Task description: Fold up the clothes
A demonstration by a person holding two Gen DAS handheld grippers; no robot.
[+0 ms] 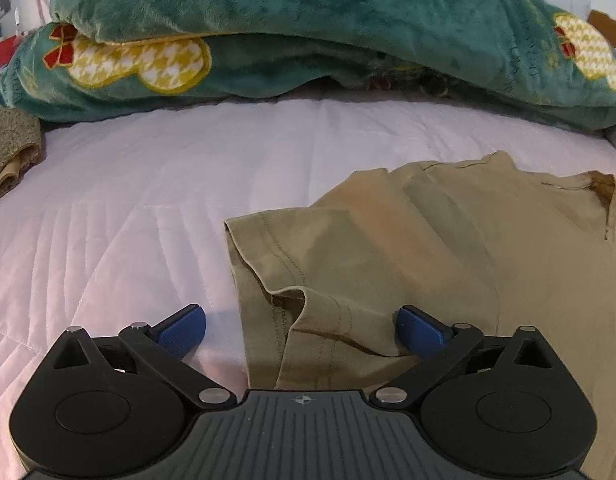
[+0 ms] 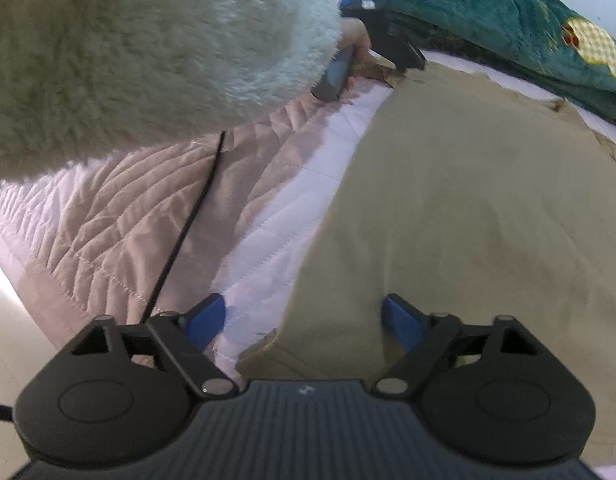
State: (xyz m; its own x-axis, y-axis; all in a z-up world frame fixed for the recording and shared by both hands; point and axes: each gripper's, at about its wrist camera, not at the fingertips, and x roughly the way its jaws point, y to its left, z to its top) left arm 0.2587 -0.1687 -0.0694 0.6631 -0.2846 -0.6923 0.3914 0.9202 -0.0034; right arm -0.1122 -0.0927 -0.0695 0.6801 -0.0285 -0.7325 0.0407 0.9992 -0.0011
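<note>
The tan shirt (image 1: 428, 248) lies spread on the pink quilt (image 1: 128, 208) of the bed, near a green blanket (image 1: 268, 20); the left hand-held gripper (image 1: 302, 332) has its jaws apart around the sleeve hem (image 1: 284, 264), not pressing on it; the right hand-held gripper (image 2: 304, 322) also stands apart, over the lower corner of the shirt (image 2: 448, 200), with the cloth edge between its pads but not pinched. I judge that the step is taking hold for a first fold; next, both must close on the cloth, then lift it and carry it across evenly.

Quilted pink bedspread (image 1: 128, 208), green blanket (image 1: 308, 12)
</note>
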